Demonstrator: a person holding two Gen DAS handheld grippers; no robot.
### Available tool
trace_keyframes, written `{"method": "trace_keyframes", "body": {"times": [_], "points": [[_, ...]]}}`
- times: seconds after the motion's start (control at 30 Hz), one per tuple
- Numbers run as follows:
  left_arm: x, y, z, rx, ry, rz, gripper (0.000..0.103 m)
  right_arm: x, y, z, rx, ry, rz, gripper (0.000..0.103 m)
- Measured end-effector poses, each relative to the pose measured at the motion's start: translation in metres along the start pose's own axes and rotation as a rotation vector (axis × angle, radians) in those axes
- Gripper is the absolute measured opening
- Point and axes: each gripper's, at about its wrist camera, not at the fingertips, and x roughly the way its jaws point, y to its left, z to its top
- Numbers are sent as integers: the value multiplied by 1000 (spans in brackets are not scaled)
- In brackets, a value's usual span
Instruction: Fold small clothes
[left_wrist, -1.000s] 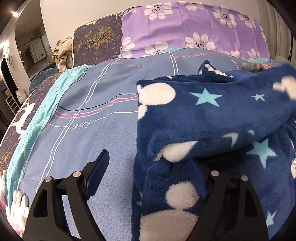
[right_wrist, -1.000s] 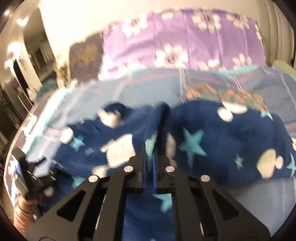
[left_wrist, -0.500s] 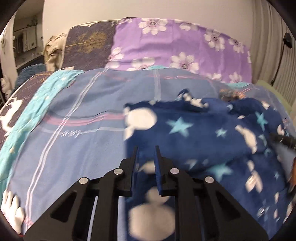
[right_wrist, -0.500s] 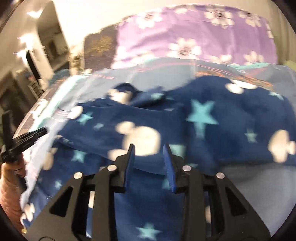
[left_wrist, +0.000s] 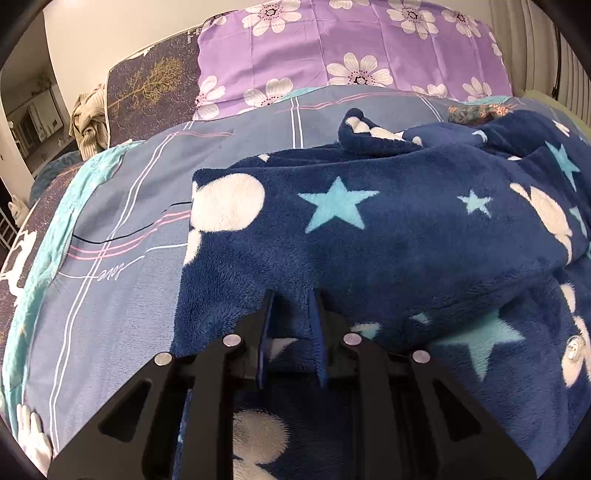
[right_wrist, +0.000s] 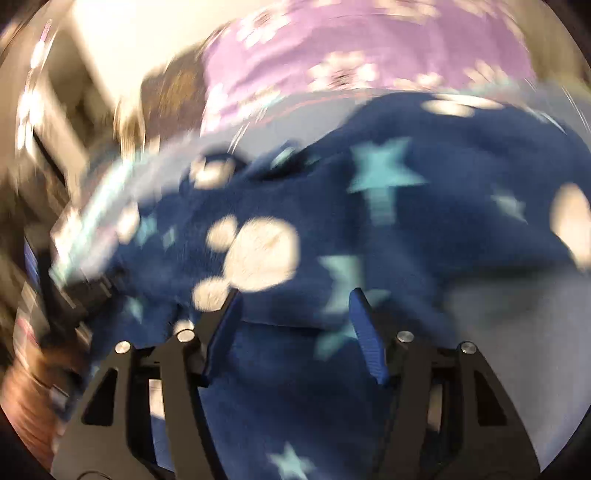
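A navy fleece garment with light blue stars and white mouse-head spots lies on the bed, its upper layer folded over the lower one. My left gripper is nearly closed, its blue pads pinching the folded edge near the garment's left side. In the blurred right wrist view the same garment fills the middle. My right gripper is open just above the fleece and holds nothing.
The bed has a blue-grey striped sheet with a turquoise border. A purple flowered pillow and a dark pillow with a gold tree stand at the headboard. A beige cloth lies at the far left.
My left gripper closed onto the fleece edge and holds the folded layer. My right gripper let go of the garment, opened wide and is moving fast, blurring its view.
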Motion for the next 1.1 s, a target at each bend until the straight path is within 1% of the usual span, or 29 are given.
{"method": "trace_keyframes", "body": {"times": [0.03,0.1,0.13,0.17,0.2,0.23,0.27,0.3,0.33,0.37,0.43,0.47,0.53,0.57,0.6,0.63,0.7,0.73,0.8,0.83,0.87,0.97,1.03,1.1], "points": [[0,0,0,1,0,2,21,-15,-16,4,37,-34,-17,57],[-1,-1,0,1,-1,3,21,-56,-72,16,166,-133,-100,45],[-1,-1,0,0,-2,1,21,-70,-93,18,228,-163,-131,43],[-1,-1,0,-3,-3,-2,21,-90,-127,20,335,-200,-172,40],[-3,0,-2,-5,-3,-3,21,-105,-156,18,435,-228,-193,40],[-2,0,-1,-6,-4,-4,21,-121,-190,14,554,-262,-201,40],[-2,0,-1,-5,-3,-2,21,-131,-215,9,633,-280,-204,41],[-2,0,-1,-3,-4,0,21,-138,-242,5,715,-286,-208,48],[-2,-1,0,-2,-5,2,21,-139,-255,2,758,-287,-207,53],[-2,-1,0,-1,-5,3,21,-138,-271,0,805,-297,-180,54],[-2,0,0,-4,-7,1,21,-137,-286,4,829,-322,-123,54],[-2,1,0,-8,-8,-4,21,-135,-288,8,823,-323,-126,54],[-2,2,-1,-16,-11,-13,21,-126,-287,20,800,-299,-160,44],[-2,4,-1,-24,-12,-21,21,-122,-288,24,803,-283,-172,22],[-2,5,-1,-30,-13,-28,21,-118,-285,24,820,-278,-162,10],[-2,6,-2,-34,-14,-32,21,-119,-282,25,843,-308,-139,10],[-2,8,-2,-45,-16,-46,21,-122,-262,31,811,-361,-96,10],[-2,9,-2,-49,-16,-52,21,-121,-238,39,744,-369,-52,10],[-1,11,-2,-60,-16,-66,21,-115,-193,54,627,-362,5,9],[-1,12,-2,-65,-17,-72,21,-108,-152,64,525,-343,55,9],[-1,13,-2,-72,-18,-81,21,-103,-126,70,464,-331,92,9],[-1,18,-3,-97,-23,-111,21,-77,-27,80,230,-272,226,9],[-2,22,-4,-120,-27,-137,22,-50,29,78,117,-207,306,9],[-2,27,-6,-146,-30,-168,22,-17,72,67,48,-118,377,9]]}}
